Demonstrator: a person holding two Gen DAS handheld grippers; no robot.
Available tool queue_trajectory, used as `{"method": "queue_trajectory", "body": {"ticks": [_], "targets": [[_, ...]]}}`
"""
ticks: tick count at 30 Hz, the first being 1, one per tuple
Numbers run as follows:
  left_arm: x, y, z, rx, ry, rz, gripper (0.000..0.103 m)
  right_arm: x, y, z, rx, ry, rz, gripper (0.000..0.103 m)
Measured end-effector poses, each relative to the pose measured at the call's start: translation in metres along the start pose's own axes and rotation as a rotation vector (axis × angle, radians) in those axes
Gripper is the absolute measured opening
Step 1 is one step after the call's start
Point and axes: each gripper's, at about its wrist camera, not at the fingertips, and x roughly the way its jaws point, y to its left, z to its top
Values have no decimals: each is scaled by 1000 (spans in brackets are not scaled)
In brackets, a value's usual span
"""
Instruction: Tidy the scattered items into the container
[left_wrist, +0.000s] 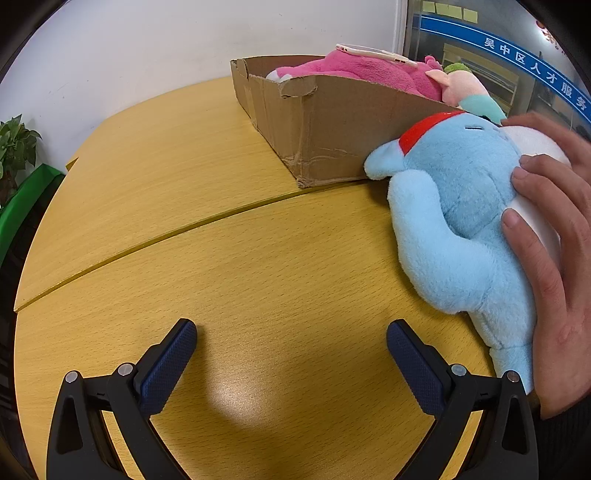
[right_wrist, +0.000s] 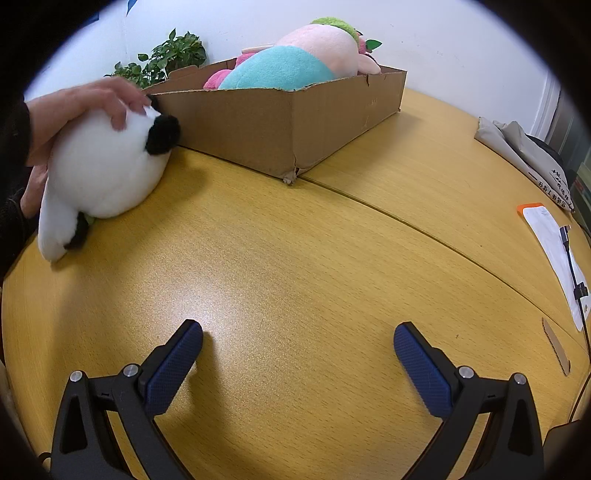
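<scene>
I'm hovering both tongs low over the bare wooden surface, left tongs spread wide and gripping nothing, right tongs likewise spread and empty. A bare hand is pressing the blue plush and the white plush down beside the cardboard box, probably laying them out for pickup. The white plush is nudging the box wall. A pink plush and a teal-and-peach plush are already sitting inside.
</scene>
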Motion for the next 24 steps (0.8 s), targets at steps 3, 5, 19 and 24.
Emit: {"method": "queue_trajectory", "body": {"ticks": [3,5,19,24], "targets": [[0,0,0,0,0,0,103,0,0,-1,0,-1,1,103],[0,0,0,1,0,0,103,0,0,-1,-1,-1,1,103],[0,0,0,3,0,-1,103,1,0,-1,-3,-1,2,103],[0,-1,0,-6,0,4,103,1,-1,-1,-2,0,4,103]]}}
